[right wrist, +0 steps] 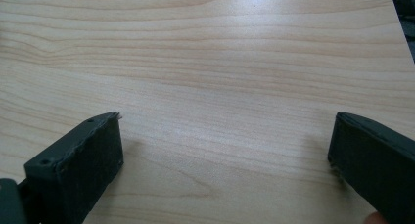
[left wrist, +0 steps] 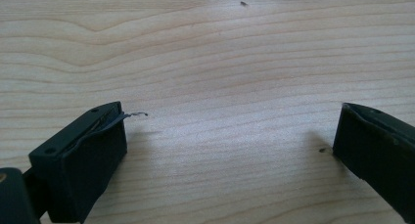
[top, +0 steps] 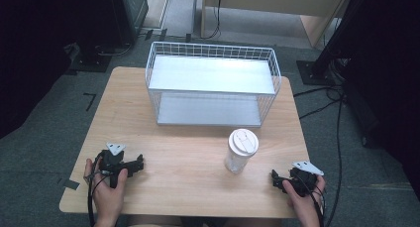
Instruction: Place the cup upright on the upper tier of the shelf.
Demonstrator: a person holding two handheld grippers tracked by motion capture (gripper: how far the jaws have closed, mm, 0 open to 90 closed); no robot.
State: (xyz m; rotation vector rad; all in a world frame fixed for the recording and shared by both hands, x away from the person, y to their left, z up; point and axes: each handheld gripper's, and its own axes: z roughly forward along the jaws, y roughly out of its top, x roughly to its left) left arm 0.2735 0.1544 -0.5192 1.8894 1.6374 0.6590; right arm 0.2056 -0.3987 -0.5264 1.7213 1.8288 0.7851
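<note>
Clear plastic cup (top: 241,151) with white lid, upright on the wooden worktop (top: 188,172) right of centre, near side of the wire shelf rack (top: 213,83): probably light, thin-walled, slippery (grip mid-body, gently), left gripper (top: 134,165) and right gripper (top: 277,180) both resting with jaws spread, empty.

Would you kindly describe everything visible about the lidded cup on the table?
The cup is a clear, seemingly plastic tumbler with a white lid carrying a raised drinking tab. It stands upright on the wooden table, in front of the white wire shelf rack and apart from it, toward the person's right side. Its contents cannot be made out. Nothing touches it but the tabletop; the right tool lies nearer than the left tool, and both are open.
</note>
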